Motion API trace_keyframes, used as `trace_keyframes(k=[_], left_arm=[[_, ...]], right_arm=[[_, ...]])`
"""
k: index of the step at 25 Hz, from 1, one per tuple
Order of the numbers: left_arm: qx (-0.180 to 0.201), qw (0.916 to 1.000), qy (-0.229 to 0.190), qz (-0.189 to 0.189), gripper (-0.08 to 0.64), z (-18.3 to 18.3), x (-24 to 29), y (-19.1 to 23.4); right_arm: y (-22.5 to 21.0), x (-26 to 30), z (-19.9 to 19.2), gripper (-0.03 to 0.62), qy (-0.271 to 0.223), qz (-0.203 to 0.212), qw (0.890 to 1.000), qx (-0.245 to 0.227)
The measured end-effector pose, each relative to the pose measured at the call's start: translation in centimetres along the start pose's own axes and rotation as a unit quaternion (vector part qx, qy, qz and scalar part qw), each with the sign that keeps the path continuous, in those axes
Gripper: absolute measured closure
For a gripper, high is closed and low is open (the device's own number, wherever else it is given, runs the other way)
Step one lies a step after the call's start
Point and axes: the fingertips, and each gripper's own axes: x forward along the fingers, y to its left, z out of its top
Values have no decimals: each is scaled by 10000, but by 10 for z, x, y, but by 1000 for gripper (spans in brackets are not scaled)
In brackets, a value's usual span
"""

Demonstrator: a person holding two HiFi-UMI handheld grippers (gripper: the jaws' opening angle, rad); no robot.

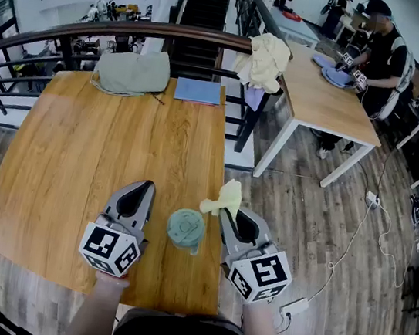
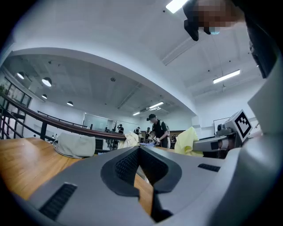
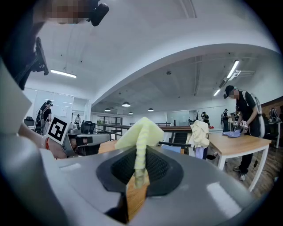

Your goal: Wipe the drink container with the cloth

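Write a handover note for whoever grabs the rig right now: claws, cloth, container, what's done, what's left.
Left claw: shut, nothing in it, just left of the container.
Right claw: shut on the pale yellow cloth, which sticks up past its tips.
Round green-lidded drink container: upright on the wooden table, between the two claws; neither holds it.
Done: cloth is in hand.
Left: bring the cloth onto the container and wipe it. It would probably help to steady the container with the free claw first.
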Motion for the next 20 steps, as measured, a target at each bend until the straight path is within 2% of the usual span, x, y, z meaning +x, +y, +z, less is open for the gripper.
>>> trace_keyframes(k=[10, 20], left_arm=[[47, 9997, -223, 40, 563, 27, -6, -2], [-1, 9996, -297, -6, 563, 42, -17, 0]], right_arm=[[-1, -5, 25, 546, -329, -262, 9991, -20], [12, -4, 34, 546, -457, -241, 9987, -1]])
